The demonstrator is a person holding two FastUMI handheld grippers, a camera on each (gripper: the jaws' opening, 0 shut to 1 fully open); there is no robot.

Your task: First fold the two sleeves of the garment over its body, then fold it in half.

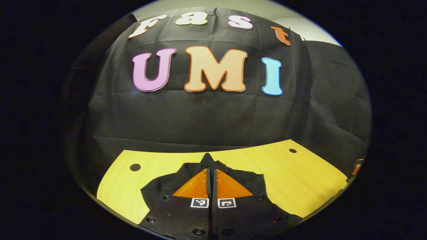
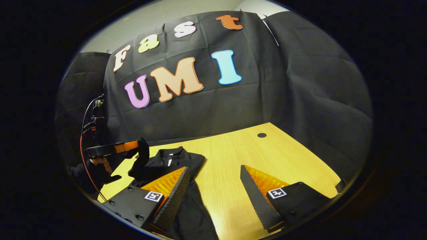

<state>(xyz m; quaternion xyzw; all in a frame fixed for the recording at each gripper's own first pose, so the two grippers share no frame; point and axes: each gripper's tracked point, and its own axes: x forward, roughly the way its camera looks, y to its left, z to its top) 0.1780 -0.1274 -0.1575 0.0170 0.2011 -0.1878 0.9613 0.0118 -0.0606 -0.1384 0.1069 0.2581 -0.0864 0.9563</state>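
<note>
Left gripper pinched closed and raised; right gripper spread wide, low over the table.

In the left gripper view, the left gripper (image 1: 211, 166) has its fingers pressed together with dark cloth caught at the tips. In the right gripper view it appears farther off, lifted and level, held by a hand (image 2: 100, 163) below it. The right gripper (image 2: 213, 175) has its fingers (image 2: 173, 196) well apart, nothing between them, pointing forward and slightly down.

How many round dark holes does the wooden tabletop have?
2 in the left gripper view: one hole near the table's far left corner, another hole near its far right. The black garment may hide others.
</note>
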